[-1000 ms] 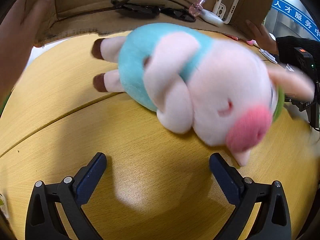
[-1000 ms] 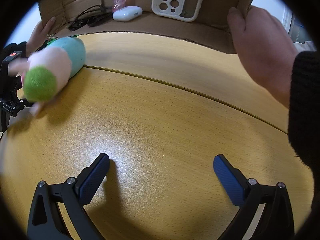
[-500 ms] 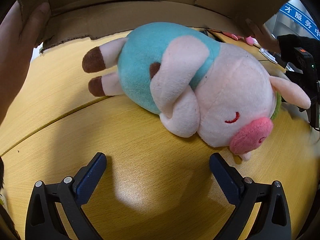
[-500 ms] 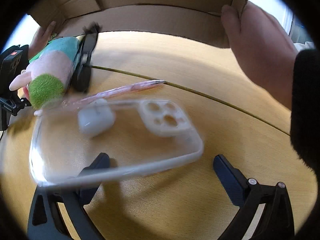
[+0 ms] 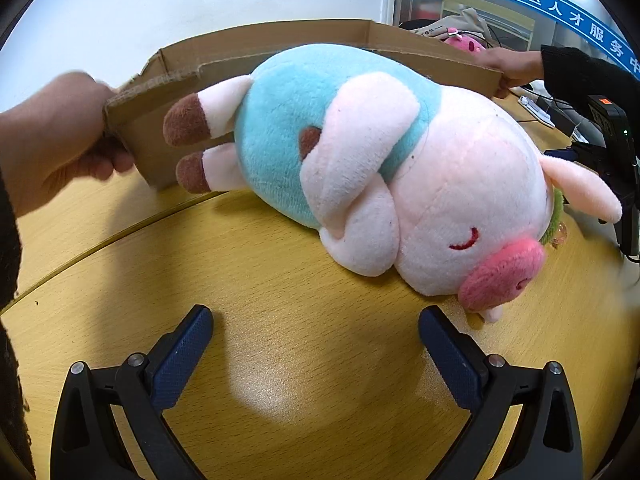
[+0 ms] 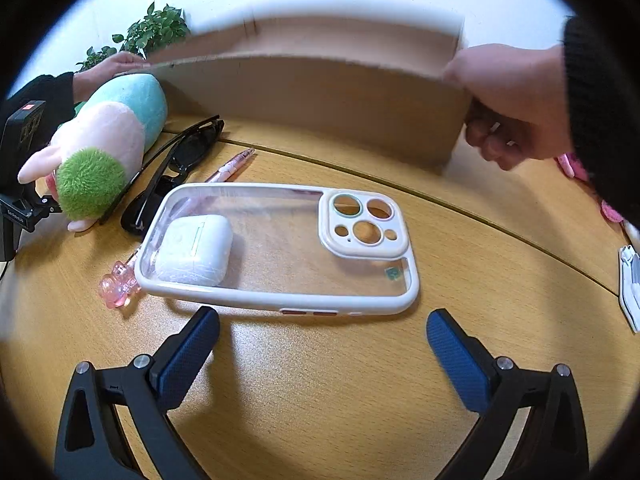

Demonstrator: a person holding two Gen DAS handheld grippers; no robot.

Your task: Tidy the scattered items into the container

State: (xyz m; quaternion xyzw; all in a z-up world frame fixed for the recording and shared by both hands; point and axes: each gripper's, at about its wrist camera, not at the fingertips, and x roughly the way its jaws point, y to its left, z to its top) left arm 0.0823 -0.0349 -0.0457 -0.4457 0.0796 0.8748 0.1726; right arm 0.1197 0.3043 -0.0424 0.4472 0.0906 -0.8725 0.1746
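Observation:
A plush pig [image 5: 360, 168] in a blue shirt lies on its side on the wooden table, just ahead of my open, empty left gripper [image 5: 316, 340]; it also shows at the left of the right wrist view [image 6: 108, 148]. A clear phone case [image 6: 280, 244] lies just ahead of my open, empty right gripper [image 6: 324, 344], with a white earbud case [image 6: 194, 250] resting in it. Black sunglasses [image 6: 176, 160] and a pink pen [image 6: 176, 220] lie beside it. Two bare hands hold a cardboard box [image 6: 320, 96] upright at the back; it shows behind the pig too [image 5: 180, 76].
A hand [image 6: 516, 104] grips the box's right end, another hand [image 5: 52, 136] the other end. A potted plant [image 6: 156, 28] stands far left. A white object [image 6: 630, 280] lies at the table's right edge. The other gripper's body [image 5: 612, 140] is beyond the pig.
The box was tipped, spilling the phone case, earbud case, sunglasses and pen onto the table, then set upright at the back. Both grippers stayed put and open.

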